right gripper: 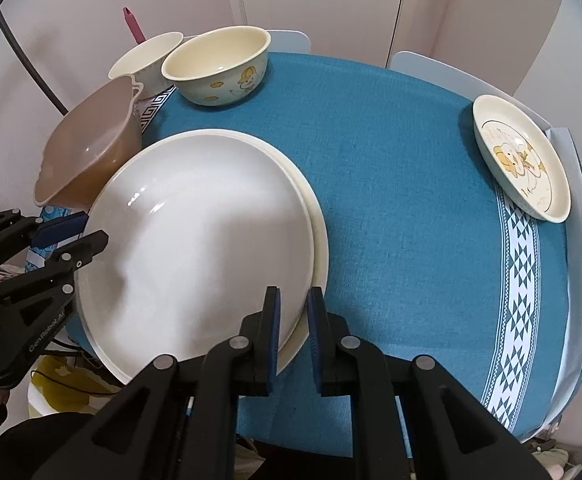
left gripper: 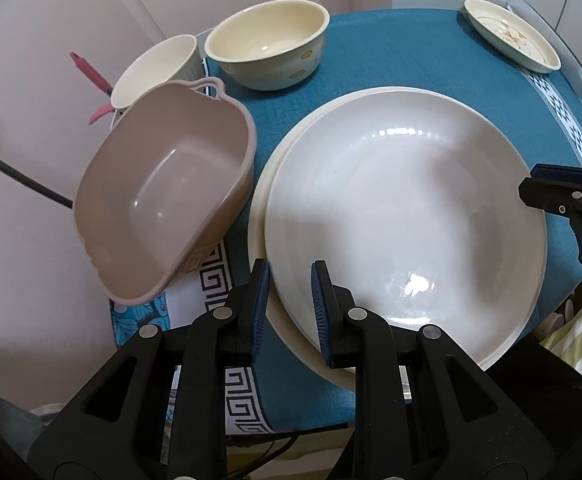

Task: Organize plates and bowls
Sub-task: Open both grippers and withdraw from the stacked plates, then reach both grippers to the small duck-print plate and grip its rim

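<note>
A large white plate (left gripper: 407,216) lies on a cream plate (left gripper: 261,216) on the blue tablecloth; both also show in the right wrist view, white (right gripper: 195,240) on cream (right gripper: 319,236). My left gripper (left gripper: 291,308) straddles the near-left rims of the stacked plates, jaws slightly apart. My right gripper (right gripper: 293,332) straddles the rims on the opposite side, jaws also slightly apart. A pink-brown handled bowl (left gripper: 163,196) sits tilted at the left. A cream cartoon bowl (left gripper: 267,44) and a white cup-bowl (left gripper: 155,70) stand behind. A small cartoon plate (right gripper: 521,164) lies far right.
The round table (right gripper: 411,208) has a patterned cloth border at its edge. A pink utensil (right gripper: 133,24) sticks up behind the bowls. White chair backs (right gripper: 431,66) and cupboard doors stand behind. The left gripper shows in the right wrist view (right gripper: 71,236).
</note>
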A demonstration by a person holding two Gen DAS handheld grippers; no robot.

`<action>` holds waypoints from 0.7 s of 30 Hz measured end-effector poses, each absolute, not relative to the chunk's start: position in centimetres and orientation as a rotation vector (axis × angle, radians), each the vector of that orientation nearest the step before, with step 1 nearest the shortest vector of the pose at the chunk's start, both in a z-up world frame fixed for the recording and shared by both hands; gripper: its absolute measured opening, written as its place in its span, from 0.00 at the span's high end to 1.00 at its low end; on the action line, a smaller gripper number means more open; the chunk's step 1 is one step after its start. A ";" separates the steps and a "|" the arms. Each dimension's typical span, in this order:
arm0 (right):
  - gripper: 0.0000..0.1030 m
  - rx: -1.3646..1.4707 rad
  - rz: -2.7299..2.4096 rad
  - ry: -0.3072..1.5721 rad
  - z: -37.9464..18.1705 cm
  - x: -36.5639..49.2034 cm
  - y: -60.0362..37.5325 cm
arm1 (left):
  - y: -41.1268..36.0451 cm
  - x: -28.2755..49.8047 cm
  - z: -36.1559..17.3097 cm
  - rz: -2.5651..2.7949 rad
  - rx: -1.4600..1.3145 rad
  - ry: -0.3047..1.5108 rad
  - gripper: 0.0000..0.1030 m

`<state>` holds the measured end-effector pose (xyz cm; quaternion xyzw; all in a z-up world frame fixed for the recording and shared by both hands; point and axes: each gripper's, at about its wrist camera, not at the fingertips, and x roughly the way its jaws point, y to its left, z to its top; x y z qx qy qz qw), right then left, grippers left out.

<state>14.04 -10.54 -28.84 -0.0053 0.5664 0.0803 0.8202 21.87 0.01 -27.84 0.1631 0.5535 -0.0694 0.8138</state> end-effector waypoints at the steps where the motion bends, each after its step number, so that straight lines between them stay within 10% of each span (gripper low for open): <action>1: 0.88 -0.003 0.171 1.206 -28.8 14.0 -10.6 | 0.0 21.9 -27.8 -0.149 0.345 1.183 0.82; 13: 0.88 0.139 0.186 1.080 -24.1 13.4 -13.8 | -1.8 22.1 -20.5 -0.280 0.269 1.032 0.75; 16: 0.82 0.198 0.133 1.040 -22.5 12.4 -16.1 | -3.5 22.9 -17.9 -0.337 0.256 0.952 0.07; 18: 0.24 0.226 0.084 1.011 -21.6 11.4 -17.8 | -4.8 23.4 -16.1 -0.402 0.234 0.862 0.00; 21: 0.00 0.263 0.009 0.961 -20.3 9.9 -20.6 | -7.3 25.0 -15.1 -0.470 0.247 0.842 0.00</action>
